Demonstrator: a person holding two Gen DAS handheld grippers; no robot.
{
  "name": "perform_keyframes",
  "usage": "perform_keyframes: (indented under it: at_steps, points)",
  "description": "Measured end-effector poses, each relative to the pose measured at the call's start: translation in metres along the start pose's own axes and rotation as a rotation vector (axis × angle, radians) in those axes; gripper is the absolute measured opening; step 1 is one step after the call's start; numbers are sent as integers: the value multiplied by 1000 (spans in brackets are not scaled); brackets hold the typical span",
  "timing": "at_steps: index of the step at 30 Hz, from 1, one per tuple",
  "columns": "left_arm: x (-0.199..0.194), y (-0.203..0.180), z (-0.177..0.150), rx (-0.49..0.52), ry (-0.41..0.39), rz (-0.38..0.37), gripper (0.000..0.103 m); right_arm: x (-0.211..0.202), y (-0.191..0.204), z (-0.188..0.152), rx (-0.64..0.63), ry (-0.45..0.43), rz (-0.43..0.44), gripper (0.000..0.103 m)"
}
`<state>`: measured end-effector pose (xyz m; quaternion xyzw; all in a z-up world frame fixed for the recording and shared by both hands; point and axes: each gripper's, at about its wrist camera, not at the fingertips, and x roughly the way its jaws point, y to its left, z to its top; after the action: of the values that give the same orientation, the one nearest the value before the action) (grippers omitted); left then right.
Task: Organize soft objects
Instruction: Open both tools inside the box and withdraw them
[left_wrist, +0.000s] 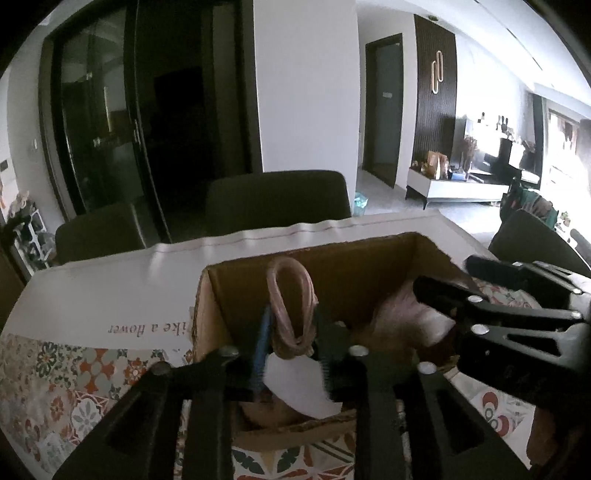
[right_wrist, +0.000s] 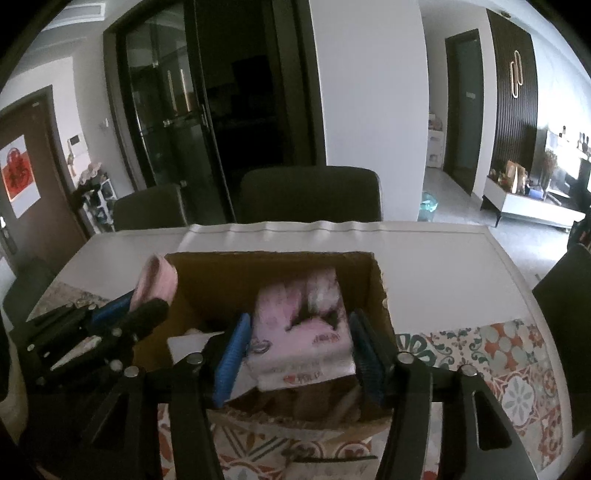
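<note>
Both tools are at the cardboard box (right_wrist: 273, 269) on the table (right_wrist: 436, 266), which wears a patterned cloth (right_wrist: 517, 373) on its near part.

My left gripper (left_wrist: 291, 339) is pressed together on a pink rolled cloth (left_wrist: 291, 306); the loop of it stands up above the fingers, over the left part of the box. In the right wrist view the same roll pokes up at the box's near-left corner, roughly level with the rim. A white scrap (left_wrist: 299, 384) lies under it in the box.

My right gripper (right_wrist: 295, 350) is spread, its blue pad (right_wrist: 231, 358) left and dark pad right of a folded pink-and-white cloth (right_wrist: 303, 343) that already lies in the box. Whether the pads touch it I cannot tell; they look just beside it.

Judgement: step in hand is setting the roll down inside, left of the folded stack.

Notes for doing it well:
- Lower the left tool until the roll rests on the box floor before spreading the fingers; dropped from rim height, it may unroll or tip over the wall.
- Keep it clear of the left wall so the cardboard does not snag.
- Right tool can steady the stack, or pull back so the two tools do not collide.
</note>
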<state>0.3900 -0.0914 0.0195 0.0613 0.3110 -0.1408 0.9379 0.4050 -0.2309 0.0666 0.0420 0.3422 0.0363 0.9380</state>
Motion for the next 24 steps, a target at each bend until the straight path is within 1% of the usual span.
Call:
perform_keyframes:
  at_steps: [1, 2, 3, 5, 6, 8, 10, 13, 19, 24]
  points:
    - [0, 1, -1, -4, 1, -2, 29, -1, 0, 0, 4, -5, -12, 72]
    - [1, 1, -1, -8, 1, -5, 32, -2, -1, 0, 13, -19, -20, 73]
    - [1, 2, -1, -7, 1, -3, 35, -3, -2, 0, 18, -27, -24, 74]
    - [-1, 1, -2, -3, -10, 9, 43, -6, -3, -1, 19, -32, -42, 74]
    - [-3, 0, -3, 0, -15, 14, 45, -7, -4, -2, 18, -34, -49, 74]
    - [-7, -2, -3, 2, -28, 22, 54, -12, -6, -3, 17, -43, -67, 74]
    - [-12, -4, -4, 5, -37, 36, 58, -19, -7, -5, 16, -54, -82, 74]
    - [-22, -6, -6, 3, -51, 60, 59, -30, -8, -7, 19, -61, -94, 74]
    - [-50, -9, -16, -27, -86, 79, 62, -56, -8, -16, 2, -92, -123, 74]
    - [-68, -14, -31, -55, -69, 70, 62, -75, -11, -31, 13, -95, -108, 74]
